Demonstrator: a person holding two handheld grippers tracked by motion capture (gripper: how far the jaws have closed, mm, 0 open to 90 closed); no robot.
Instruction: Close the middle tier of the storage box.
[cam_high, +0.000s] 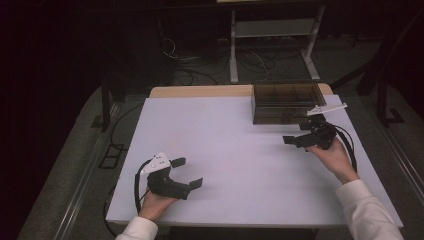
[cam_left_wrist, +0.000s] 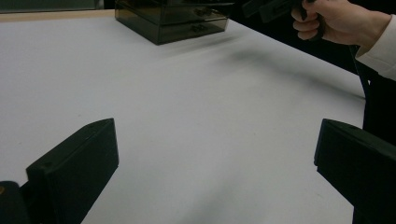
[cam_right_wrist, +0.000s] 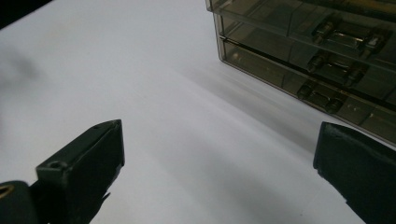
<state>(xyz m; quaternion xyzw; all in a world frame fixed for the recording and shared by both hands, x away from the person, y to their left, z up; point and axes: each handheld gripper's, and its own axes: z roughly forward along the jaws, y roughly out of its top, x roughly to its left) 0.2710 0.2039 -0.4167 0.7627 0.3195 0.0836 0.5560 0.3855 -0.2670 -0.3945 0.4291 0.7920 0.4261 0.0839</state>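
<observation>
Item: smoky see-through drawer box (cam_high: 286, 102), at the far right of my bench (cam_high: 220, 150), standing flat, its drawer fronts with small handles facing me. In the right gripper view the box (cam_right_wrist: 299, 51) sits just beyond and to the right of my jaws, apart from them.

Item: my right hand-held gripper (cam_high: 296, 140), held in my right hand (cam_high: 335, 157) near the box's front, just clear of it. Jaws spread wide, nothing between them but bare bench (cam_right_wrist: 187, 140).

Item: my left hand-held gripper (cam_high: 187, 172), in my left hand (cam_high: 155, 202) at the near left of the bench, well apart from the box. Jaws released, wide, empty; in the left gripper view bare bench (cam_left_wrist: 210, 140) lies between them, the box (cam_left_wrist: 173, 21) far off.
</observation>
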